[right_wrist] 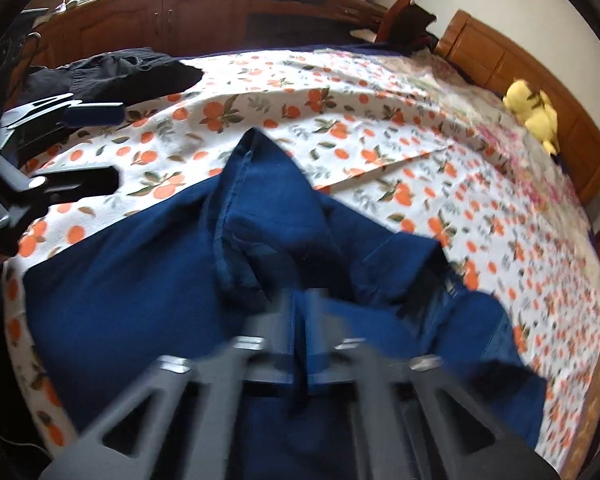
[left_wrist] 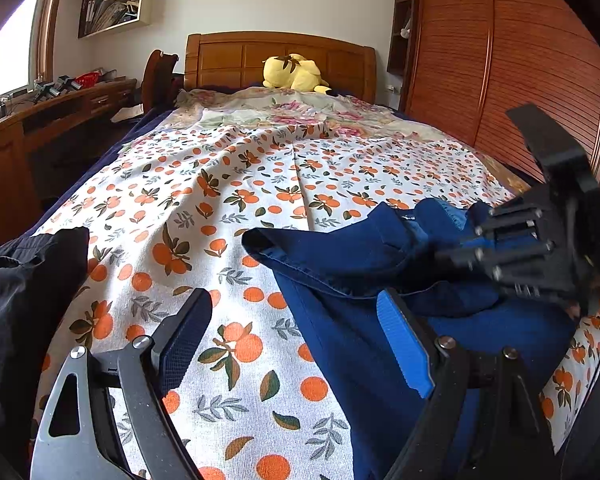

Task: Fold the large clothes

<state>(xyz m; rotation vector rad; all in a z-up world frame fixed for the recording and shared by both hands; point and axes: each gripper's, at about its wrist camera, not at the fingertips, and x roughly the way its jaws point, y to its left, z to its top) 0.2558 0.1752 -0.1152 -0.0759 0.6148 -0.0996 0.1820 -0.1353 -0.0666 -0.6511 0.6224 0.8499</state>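
Nearest us, our right gripper (right_wrist: 306,320) is clenched on a raised fold of the blue garment (right_wrist: 148,280), the cloth pinched between its fingers. That view is smeared, so we cannot tell how deep the bite goes. We judge the main risk to lie here: if only a thin edge is caught, the fabric may slip free once lifted, and the fold would collapse. A pinch that takes in more than one layer could drag the whole garment askew instead of turning one panel over.

Our left gripper (left_wrist: 300,344) is released, its jaws standing wide, one finger over the bare sheet and the blue-padded one over the garment's near part. It holds nothing. With that side unpinned, we judge a pull from the right could slide the whole garment across the bed.

The garment lies rumpled at the foot of the bed, on an orange-print sheet (left_wrist: 236,184) that is itself creased and might bunch under it. Left of the garment rests a black garment (left_wrist: 24,280). Further beyond it lie a floral cover, a yellow plush toy (left_wrist: 294,74) and the wooden headboard (left_wrist: 228,56). A wooden wardrobe (left_wrist: 500,60) stands to its right and a cluttered table (left_wrist: 60,100) to its left, under wall shelves and a bright window.
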